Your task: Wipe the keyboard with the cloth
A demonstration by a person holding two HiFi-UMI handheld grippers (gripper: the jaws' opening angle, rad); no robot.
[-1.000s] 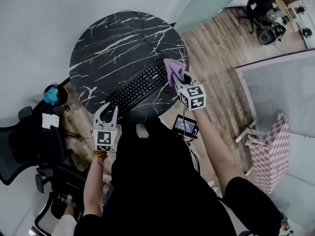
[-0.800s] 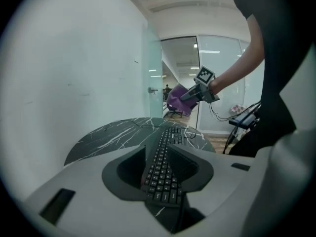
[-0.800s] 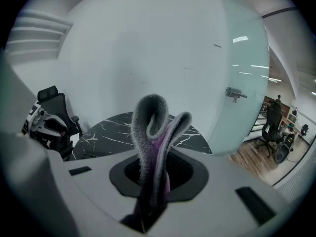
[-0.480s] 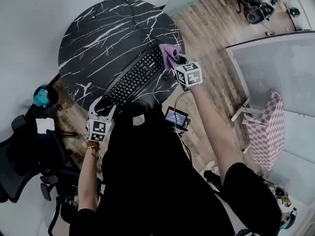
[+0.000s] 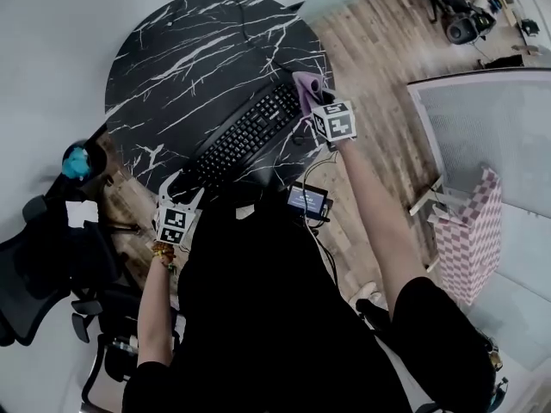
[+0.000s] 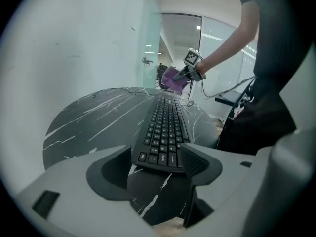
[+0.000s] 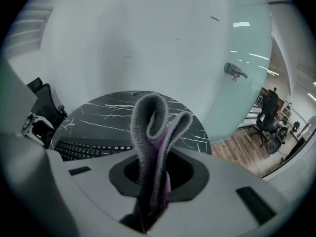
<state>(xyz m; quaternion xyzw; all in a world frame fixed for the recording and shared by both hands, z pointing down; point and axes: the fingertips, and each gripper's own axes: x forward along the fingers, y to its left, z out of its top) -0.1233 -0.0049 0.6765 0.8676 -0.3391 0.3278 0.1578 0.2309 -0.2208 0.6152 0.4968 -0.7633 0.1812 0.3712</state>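
Since the earlier frames both of your hands have come down toward the table, and your left gripper (image 6: 153, 164) has just been opening; its jaws now stand spread, with the near end of the long black keyboard (image 6: 165, 127) between them, and the pads do not seem to press on it; your right gripper (image 7: 155, 181) is pinched tight on the folded purple-and-grey fleece cloth (image 7: 150, 132), which stands up out of the jaws in a loop; in the head view that cloth hangs at the keyboard's far end, by the edge of the round black white-veined marble table (image 5: 198, 58); whether it touches the keys I cannot tell; I judge the wiping not yet begun: the cloth is fetched and placed; steadying the keyboard and every stroke along the keys remain.
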